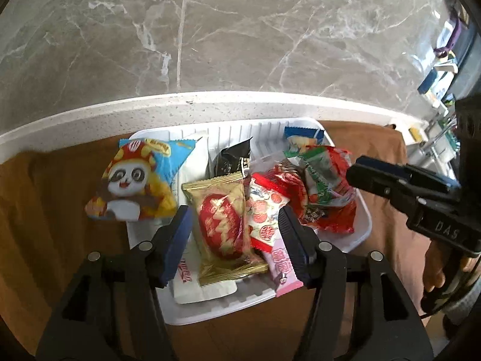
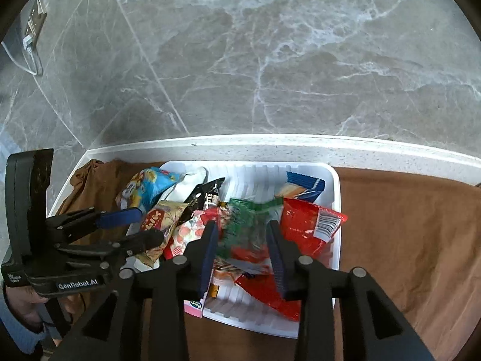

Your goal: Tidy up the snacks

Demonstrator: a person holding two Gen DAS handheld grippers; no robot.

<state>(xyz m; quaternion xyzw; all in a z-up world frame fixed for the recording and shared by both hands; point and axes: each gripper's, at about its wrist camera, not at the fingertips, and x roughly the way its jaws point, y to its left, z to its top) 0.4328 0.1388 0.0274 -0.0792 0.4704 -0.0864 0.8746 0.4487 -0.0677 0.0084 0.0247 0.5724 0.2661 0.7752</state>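
While both grippers hang over the white ribbed tray [image 1: 359,234] on the brown cloth [image 1: 48,210], the step in hand looks like choosing one packet from the heap and lifting it clear. Every snack lies in or on this tray, overlapping its neighbours, so a clean pick needs the jaws to straddle one wrapper only.

The left gripper [image 1: 236,233] stands about half open and empty, its blue pads on either side of the gold-and-red packet [image 1: 222,225]; I judge it best lowered straight down, closing across the packet's width, clear of the strawberry-print packet [image 1: 264,213] beside it. The right gripper [image 2: 242,249] is narrowly parted above a green-and-red packet [image 2: 248,225], blurred here, and I cannot tell whether its pads touch it.

Only the left wrist view shows the panda packet [image 1: 135,180] in full, hanging over the tray's edge. Only the right wrist view shows the red bag's barcode [image 2: 327,222].
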